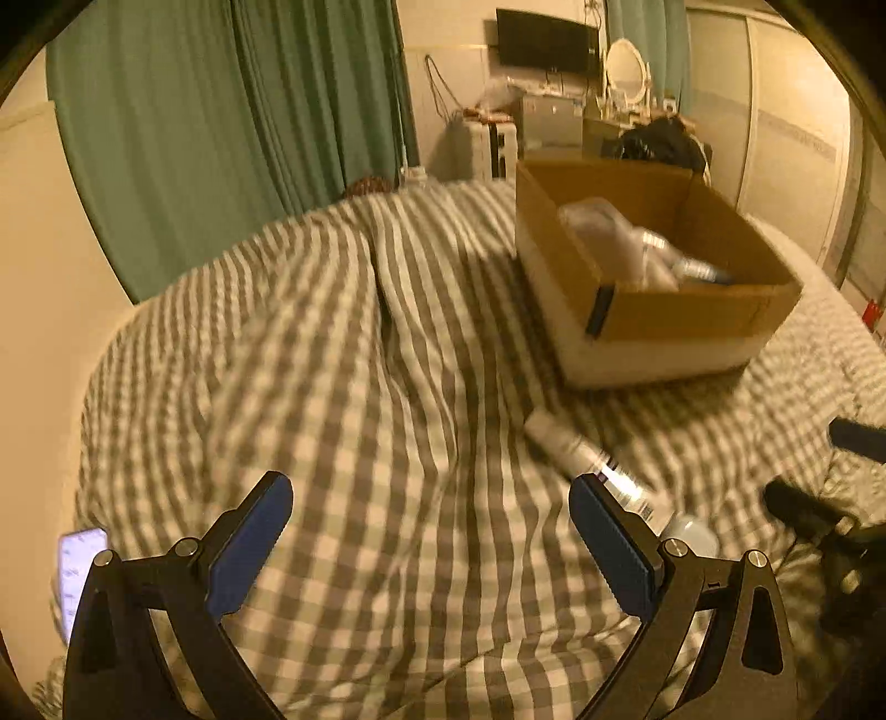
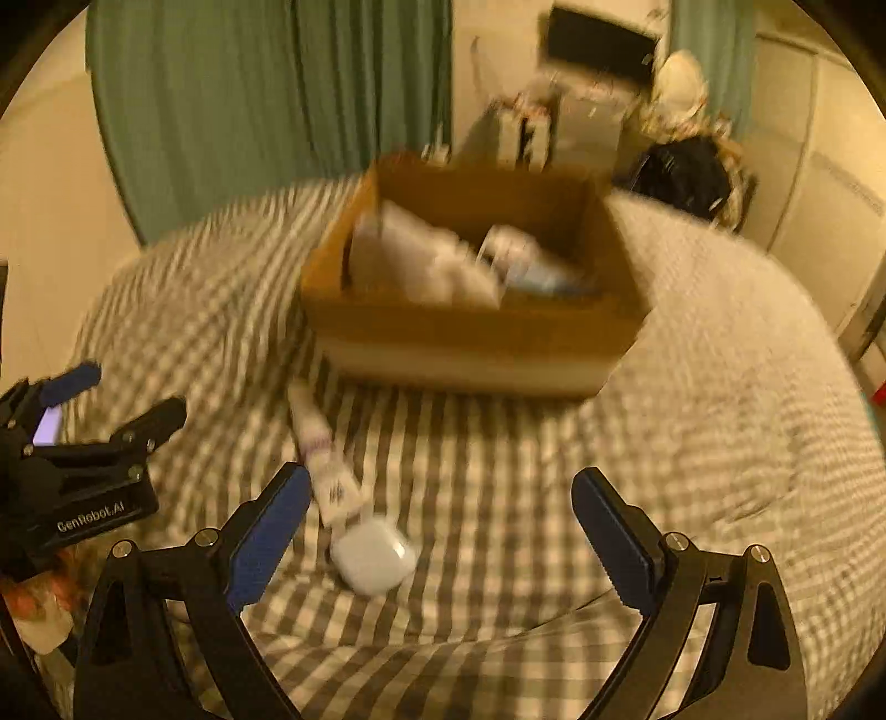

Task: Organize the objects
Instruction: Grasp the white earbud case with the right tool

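Left to right across the bed. At the far left edge of the left wrist view, a lit phone lies on the gingham-checked bedcover. The left gripper hangs above bare cover with its blue-padded fingers spread wide and nothing between them. Just beyond its right finger lies a white tube, pointing roughly toward the box, with a small white rounded case near its nearer end — in the right wrist view the same tube and case appear almost touching, between the two grippers but closer to the right gripper's left finger. The right gripper is likewise spread wide and empty, held over the cover. Farther back, right of centre in the left wrist view, an open cardboard box rests on the cover; it holds several pale containers, blurred — a bottle-like shape is the clearest. Green curtains hang behind the bed at left; a dark wall screen and a cluttered dresser stand behind at right.
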Demonstrator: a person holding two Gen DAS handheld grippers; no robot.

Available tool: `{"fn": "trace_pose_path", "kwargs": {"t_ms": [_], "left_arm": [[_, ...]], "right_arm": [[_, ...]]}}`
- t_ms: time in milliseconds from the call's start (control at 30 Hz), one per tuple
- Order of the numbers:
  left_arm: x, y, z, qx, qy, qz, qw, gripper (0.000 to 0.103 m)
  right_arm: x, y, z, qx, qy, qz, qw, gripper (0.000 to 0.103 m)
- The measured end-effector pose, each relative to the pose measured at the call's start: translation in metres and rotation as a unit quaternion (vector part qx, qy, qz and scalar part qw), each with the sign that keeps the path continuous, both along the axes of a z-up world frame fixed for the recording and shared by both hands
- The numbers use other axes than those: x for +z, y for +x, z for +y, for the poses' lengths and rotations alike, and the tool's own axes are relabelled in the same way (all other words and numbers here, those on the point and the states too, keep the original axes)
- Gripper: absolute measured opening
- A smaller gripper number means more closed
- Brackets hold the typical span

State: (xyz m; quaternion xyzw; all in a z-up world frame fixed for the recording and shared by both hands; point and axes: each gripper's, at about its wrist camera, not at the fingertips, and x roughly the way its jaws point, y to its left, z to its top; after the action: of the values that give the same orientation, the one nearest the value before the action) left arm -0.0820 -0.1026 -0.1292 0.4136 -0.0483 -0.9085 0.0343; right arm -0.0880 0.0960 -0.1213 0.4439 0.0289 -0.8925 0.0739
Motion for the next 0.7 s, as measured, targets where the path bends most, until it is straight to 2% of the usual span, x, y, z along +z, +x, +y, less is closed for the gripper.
{"fn": "trace_pose_path", "kwargs": {"t_ms": [67,133,300,333,467,533,633,700], "left_arm": [[-0.014,0.000,0.002,-0.002,-0.003,-0.012,0.9999,0.103],[-0.026,0.001,0.006,-0.008,-0.004,-0.027,0.9996,0.103],[-0.031,0.002,0.011,-0.014,-0.013,-0.033,0.9993,0.103],[-0.032,0.002,0.011,-0.013,-0.013,-0.035,0.9992,0.103],[-0.035,0.001,0.012,-0.010,-0.013,-0.040,0.9991,0.103],[-0.036,0.001,0.012,-0.010,-0.016,-0.042,0.9989,0.103],[-0.038,-0.001,0.013,-0.009,-0.022,-0.050,0.9985,0.103],[-0.038,-0.001,0.015,-0.008,-0.025,-0.051,0.9983,0.103]], "right_arm": [[-0.027,-0.009,-0.006,0.018,-0.004,-0.046,0.999,0.095],[-0.042,-0.014,-0.013,0.031,0.003,-0.075,0.997,0.087],[-0.058,-0.018,-0.026,0.064,0.017,-0.110,0.992,0.085],[-0.061,-0.019,-0.027,0.068,0.016,-0.118,0.991,0.082],[-0.072,-0.024,-0.031,0.091,0.005,-0.156,0.984,0.079],[-0.079,-0.029,-0.032,0.098,0.002,-0.175,0.980,0.069],[-0.090,-0.034,-0.035,0.108,0.001,-0.204,0.973,0.062],[-0.092,-0.035,-0.037,0.108,0.010,-0.206,0.972,0.057]]}}
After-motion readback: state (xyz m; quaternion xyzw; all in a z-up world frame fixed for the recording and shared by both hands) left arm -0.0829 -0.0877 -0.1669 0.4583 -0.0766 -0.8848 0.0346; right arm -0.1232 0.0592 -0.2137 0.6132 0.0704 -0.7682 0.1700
